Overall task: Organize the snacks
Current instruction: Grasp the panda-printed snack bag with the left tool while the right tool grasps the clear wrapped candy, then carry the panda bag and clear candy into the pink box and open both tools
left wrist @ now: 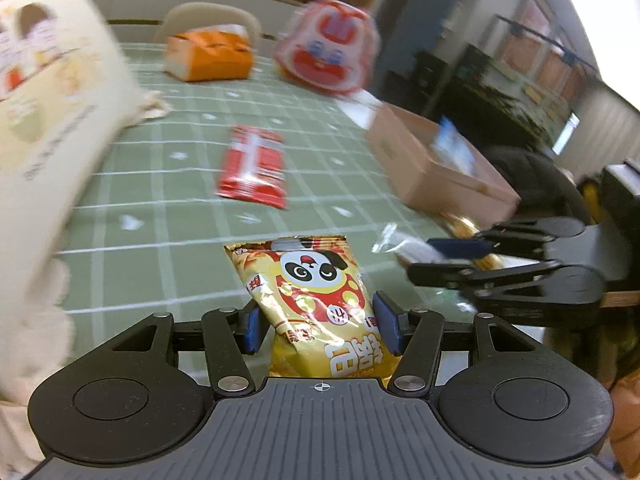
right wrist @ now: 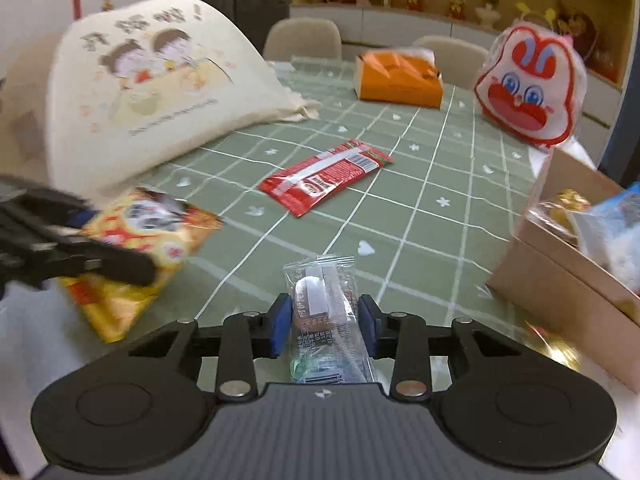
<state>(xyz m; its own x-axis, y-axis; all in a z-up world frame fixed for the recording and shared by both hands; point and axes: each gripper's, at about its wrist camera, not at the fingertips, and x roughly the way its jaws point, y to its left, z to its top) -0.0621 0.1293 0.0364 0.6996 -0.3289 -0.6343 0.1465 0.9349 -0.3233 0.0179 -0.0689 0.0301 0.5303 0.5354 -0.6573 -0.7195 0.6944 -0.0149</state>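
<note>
A: Start at the left. What is there?
B: A cream cloth bag [right wrist: 152, 80] with cartoon children slumps on the green checked tablecloth [right wrist: 440, 184]. Just in front of it, the left gripper [left wrist: 318, 326] is clamped on a yellow panda snack bag [left wrist: 316, 300], held clear of the cloth.
A: And the middle?
B: A red wrapper [right wrist: 324, 176] lies flat; behind it sits an orange tissue pack [right wrist: 400, 76]. The right gripper [right wrist: 324, 326] has its blue pads pressed onto a clear-wrapped snack [right wrist: 324, 300], its top sticking up.
A: The right side?
B: A red-and-white rabbit-face bag [right wrist: 528, 88] stands upright, and near the table edge a cardboard box [right wrist: 560, 280] holds a few packets.
</note>
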